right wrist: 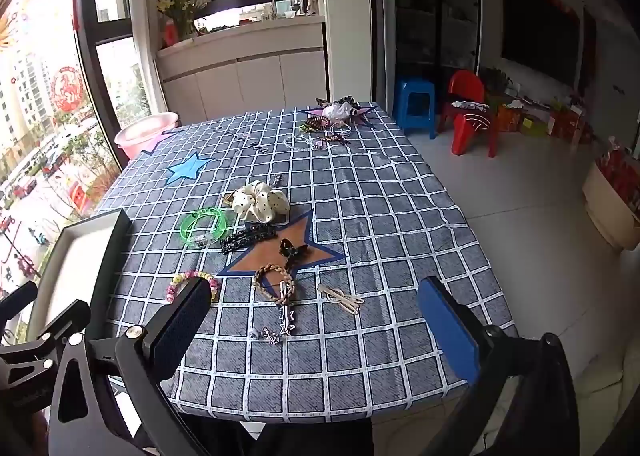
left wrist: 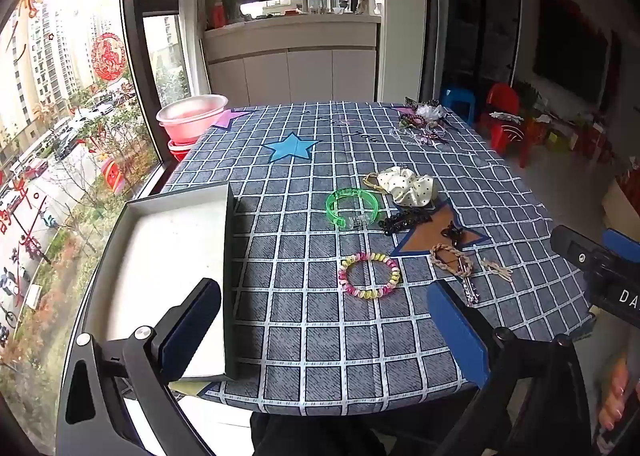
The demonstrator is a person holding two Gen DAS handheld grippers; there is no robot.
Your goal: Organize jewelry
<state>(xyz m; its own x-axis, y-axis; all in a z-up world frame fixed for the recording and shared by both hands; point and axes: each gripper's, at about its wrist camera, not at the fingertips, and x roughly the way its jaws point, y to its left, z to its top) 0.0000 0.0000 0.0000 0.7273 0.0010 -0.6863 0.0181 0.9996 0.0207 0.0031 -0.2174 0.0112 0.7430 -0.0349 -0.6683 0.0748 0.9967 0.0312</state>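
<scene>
Left gripper (left wrist: 324, 320): jaws spread to full width, nothing between the pads, tilted downward toward the near edge of the table (left wrist: 360, 376). Its left finger (left wrist: 192, 328) sits over the table's near left corner; its right finger (left wrist: 460, 336) hangs above the near edge.

Right gripper (right wrist: 316, 324): jaws likewise fully apart and empty, angled down at the same near edge, to the right of the left gripper. A hand (left wrist: 616, 392) shows at the lower right of the left wrist view.

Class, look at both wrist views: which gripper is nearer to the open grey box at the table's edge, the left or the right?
Left. The left gripper has one finger over the grey box; the right gripper hovers farther along, toward the table's middle.
</scene>
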